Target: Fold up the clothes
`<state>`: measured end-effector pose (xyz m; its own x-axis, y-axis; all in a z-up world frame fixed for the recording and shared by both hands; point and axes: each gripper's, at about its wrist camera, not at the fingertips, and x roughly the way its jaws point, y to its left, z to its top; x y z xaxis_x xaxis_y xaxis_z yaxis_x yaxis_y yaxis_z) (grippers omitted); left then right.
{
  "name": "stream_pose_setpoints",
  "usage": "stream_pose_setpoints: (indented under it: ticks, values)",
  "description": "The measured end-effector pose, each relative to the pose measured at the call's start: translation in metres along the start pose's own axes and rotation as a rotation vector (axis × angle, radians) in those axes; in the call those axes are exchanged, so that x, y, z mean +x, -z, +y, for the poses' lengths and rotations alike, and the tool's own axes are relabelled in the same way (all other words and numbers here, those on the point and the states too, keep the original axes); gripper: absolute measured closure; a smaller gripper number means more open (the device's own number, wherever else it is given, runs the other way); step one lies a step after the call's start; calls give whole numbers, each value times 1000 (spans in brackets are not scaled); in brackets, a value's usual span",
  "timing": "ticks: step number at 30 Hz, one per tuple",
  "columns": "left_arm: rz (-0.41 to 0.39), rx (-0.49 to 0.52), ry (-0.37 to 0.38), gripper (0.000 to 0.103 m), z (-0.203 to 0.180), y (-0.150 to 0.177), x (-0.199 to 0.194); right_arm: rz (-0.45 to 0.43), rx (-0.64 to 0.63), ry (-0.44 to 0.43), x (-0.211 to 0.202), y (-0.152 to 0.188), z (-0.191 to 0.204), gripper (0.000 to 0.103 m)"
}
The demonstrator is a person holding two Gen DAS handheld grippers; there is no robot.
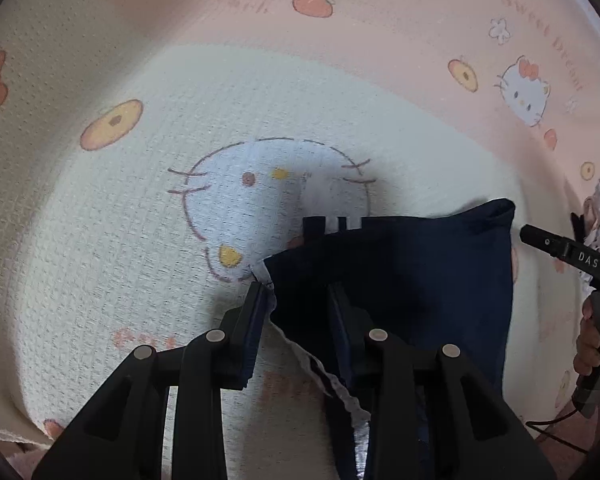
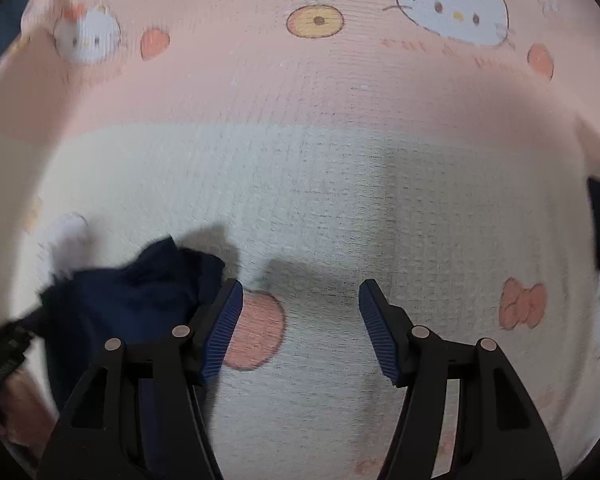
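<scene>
The dark navy garment (image 1: 420, 280) lies on a blanket (image 1: 100, 240) printed with cartoon cat faces, oranges and bows. The left tongs (image 1: 296, 300) stand apart over the garment's near corner, the cloth edge between the pads, neither pressing it. The right tongs (image 2: 300, 320) gape wide over bare blanket, nothing between them, the garment just beside their left finger. A hand (image 1: 592, 344) holds the other tool near the garment's far side.

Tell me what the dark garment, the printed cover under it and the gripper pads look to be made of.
Navy garment: soft matte knit, probably cotton; it droops and creases.
Printed blanket: waffle-textured woven cloth, matte; a grid of small dimples shows.
Right gripper pads: blue ribbed rubber or plastic, judging by fine ridges.
</scene>
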<state>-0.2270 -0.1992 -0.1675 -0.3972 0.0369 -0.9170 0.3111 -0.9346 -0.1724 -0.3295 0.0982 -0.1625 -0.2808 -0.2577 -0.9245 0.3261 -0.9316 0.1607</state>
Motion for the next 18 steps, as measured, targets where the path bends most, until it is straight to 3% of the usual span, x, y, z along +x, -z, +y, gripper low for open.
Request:
stream_pose_setpoints:
  ticks: [4,9,13,16,18]
  values:
    - [-20,15,24,70,-6,-2,-4,-9,-111,-15,-3,-5,22,41]
    - [28,24,-15,70,-8,0,11,66,-196,-25,18,2,46,41]
    - [-5,-22,11,70,-2,-6,6,19,-151,33,12,3,35,40]
    - [-70,-97,73,70,11,-13,-9,3,-91,163,7,6,10,42]
    - [-87,-130,104,68,18,-13,-16,-6,-50,147,-3,10,-5,47]
